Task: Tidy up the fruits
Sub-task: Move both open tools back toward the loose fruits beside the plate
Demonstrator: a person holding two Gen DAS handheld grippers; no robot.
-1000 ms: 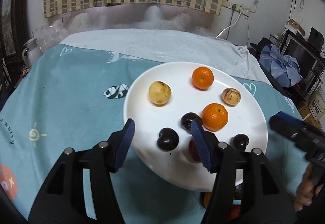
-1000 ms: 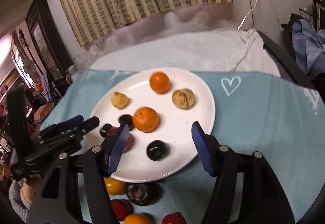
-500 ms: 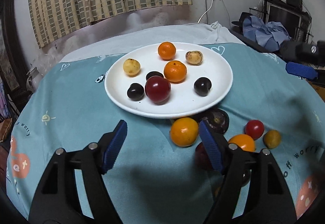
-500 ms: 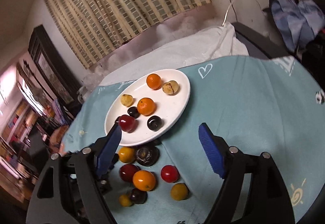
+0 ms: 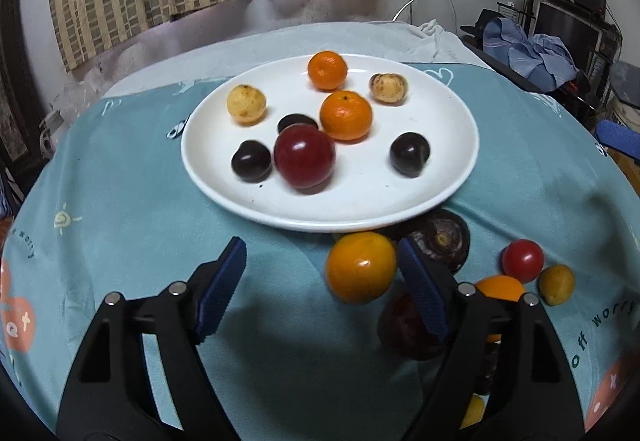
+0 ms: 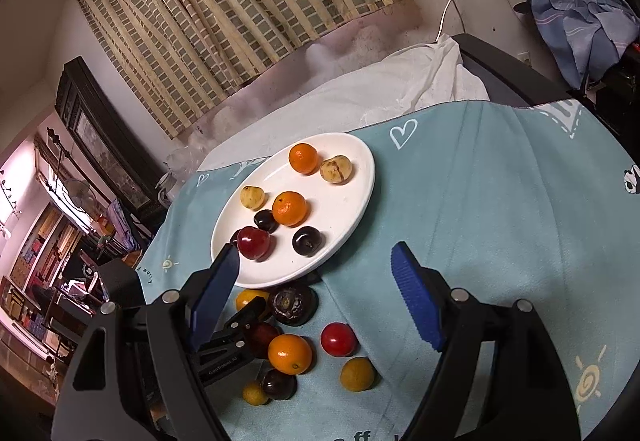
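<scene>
Fruit sorting looked roughly half done; eight pieces lay on the plate (image 5: 460, 177), about nine loose on the desk (image 5: 120, 241) beside its near rim.
Left gripper (image 5: 320, 289) had just been opening, empty; right gripper (image 6: 316, 291) gaped, empty; cloth read "worry"; left gripper's arm bore unclear lettering.

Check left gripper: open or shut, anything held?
Open, empty. The left gripper jaws, which just opened wider, stand apart over teal cloth; orange fruit lies untouched.

Seven fruits (image 5: 304, 156) on white plate (image 5: 460, 177); perhaps nine beside it.
</scene>
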